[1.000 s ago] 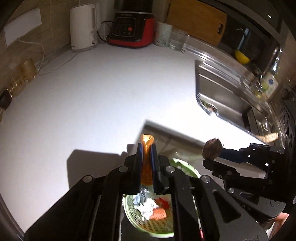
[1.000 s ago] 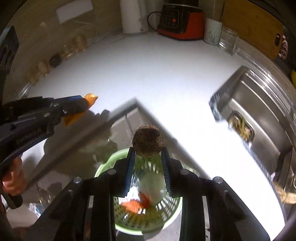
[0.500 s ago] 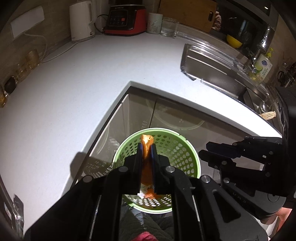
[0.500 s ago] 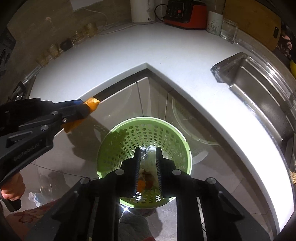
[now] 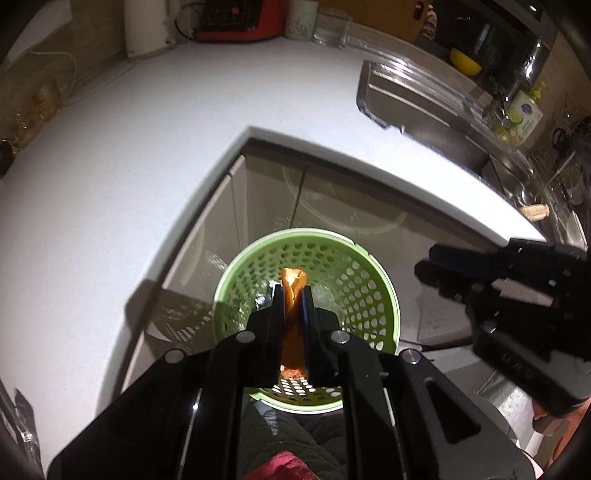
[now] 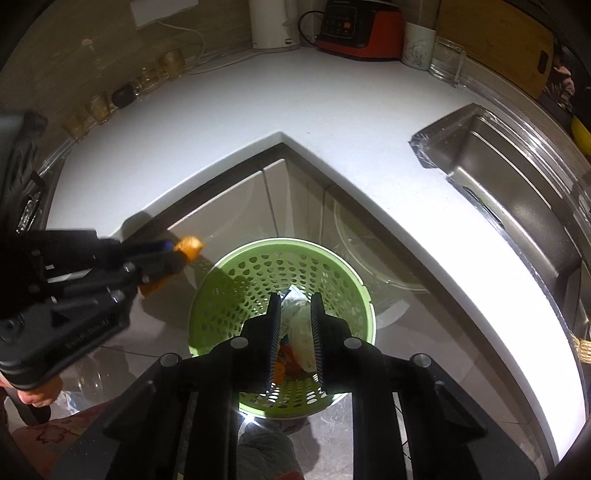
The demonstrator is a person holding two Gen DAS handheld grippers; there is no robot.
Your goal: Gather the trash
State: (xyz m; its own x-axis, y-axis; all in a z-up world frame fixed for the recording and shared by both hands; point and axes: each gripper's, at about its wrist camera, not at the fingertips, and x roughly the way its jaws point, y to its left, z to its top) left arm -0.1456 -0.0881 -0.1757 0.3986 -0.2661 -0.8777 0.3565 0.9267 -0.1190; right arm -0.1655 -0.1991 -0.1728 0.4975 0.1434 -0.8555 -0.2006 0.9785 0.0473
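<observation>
A green perforated basket [image 5: 306,233] stands on the floor below the counter corner. In it lie white crumpled paper [image 6: 300,325] and orange scraps [image 6: 280,369]. My left gripper [image 5: 291,292] is shut on a strip of orange peel [image 5: 293,281], held above the basket's inside. In the right wrist view that peel [image 6: 190,246] sticks out of the left gripper [image 6: 173,255], just left of the basket's rim [image 6: 236,258]. My right gripper [image 6: 295,300] hangs over the basket with its jaws a narrow gap apart and nothing between them. It also shows at the right in the left wrist view [image 5: 424,263].
The white L-shaped countertop [image 5: 110,184] wraps around the basket, with grey cabinet doors [image 6: 229,221] under it. A steel sink [image 6: 517,177] lies to the right. A kettle [image 6: 273,22], a red appliance [image 6: 358,26] and a cup [image 6: 419,48] stand at the back wall.
The brown hairy ball that the right gripper held a second ago is gone from its jaws, which have narrowed. Both grippers came off the counter and sank over the basket. The left keeps the peel.
</observation>
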